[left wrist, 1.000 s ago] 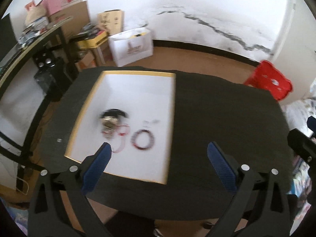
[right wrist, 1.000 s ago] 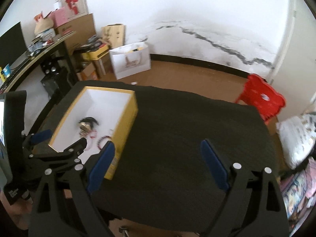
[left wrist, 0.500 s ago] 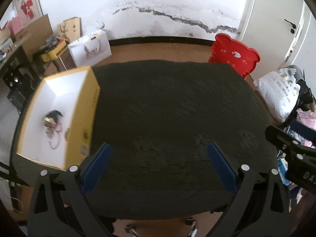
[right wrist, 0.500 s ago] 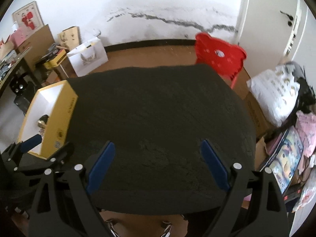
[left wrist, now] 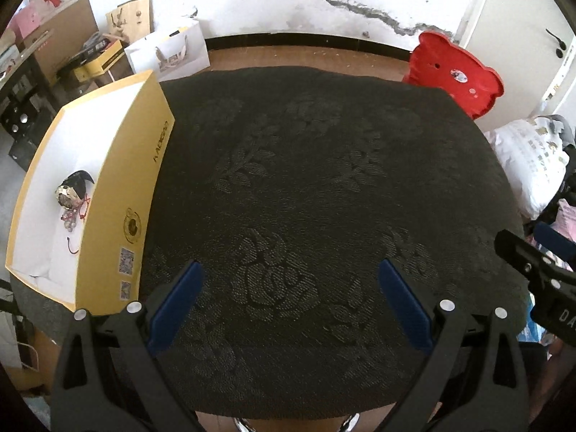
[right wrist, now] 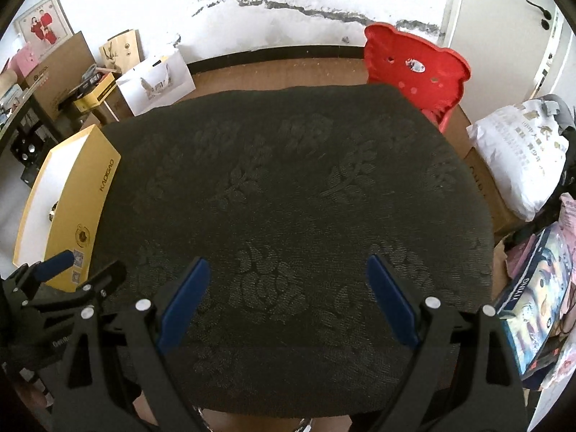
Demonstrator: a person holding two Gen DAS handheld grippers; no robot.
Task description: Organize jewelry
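Both tongs, left [left wrist: 289, 300] and right [right wrist: 288, 297], gape wide and empty over the dark, flower-woven tablecloth [left wrist: 324, 180]. A tangle of beaded jewelry [left wrist: 72, 198] lies in the yellow cardboard box [left wrist: 122, 194], white inside.

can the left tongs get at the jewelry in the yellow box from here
Probably yes: the left tongs are open and empty, the yellow box has no lid, but its tall near wall means coming down onto the jewelry from above.

Both wrist views look down and forward over the shared dark tablecloth [left wrist: 306, 180], side by side.
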